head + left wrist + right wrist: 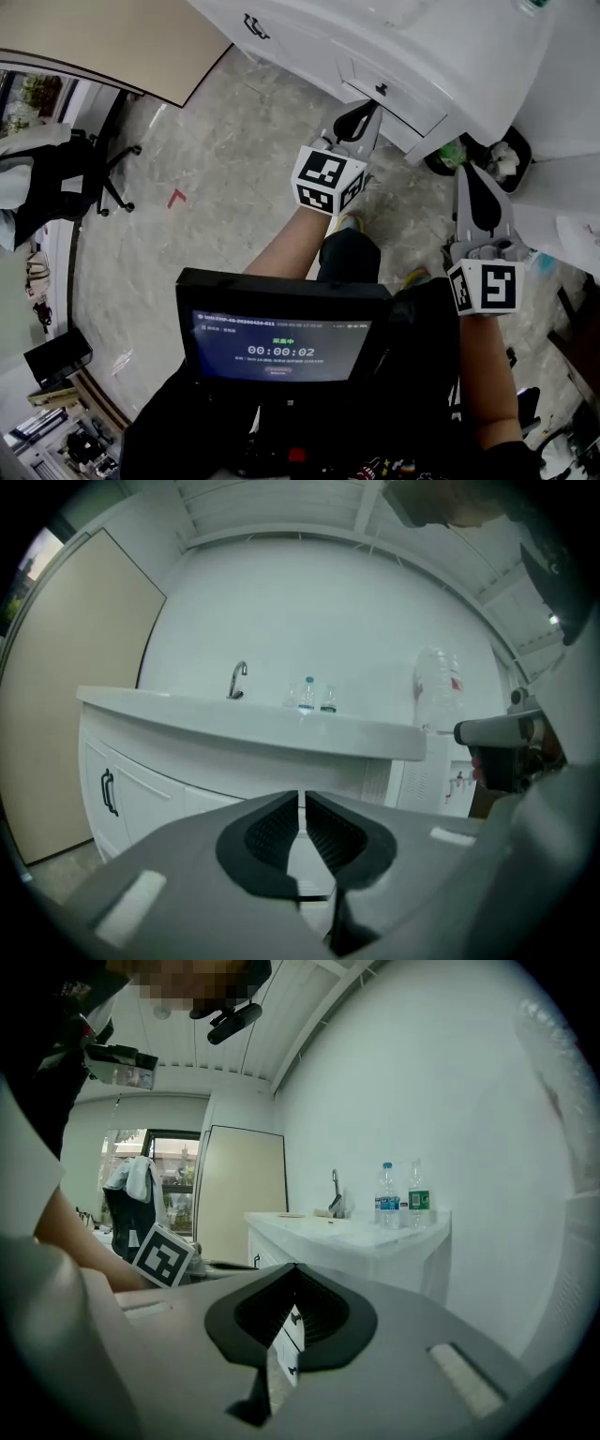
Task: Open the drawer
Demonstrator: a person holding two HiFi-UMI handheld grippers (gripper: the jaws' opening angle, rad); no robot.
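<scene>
Marble floor (pixel 216 178) — closed left claw (pixel 368 112) near drawer (pixel 405 101) edge.

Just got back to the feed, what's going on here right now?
A person stands facing a white cabinet with a gripper in each hand. The left gripper points toward the drawer with the dark knob but stops short of it, its jaws together on nothing. The right gripper is off to the side, also shut and empty. The drawer looks closed, so the pull has not begun.
</scene>
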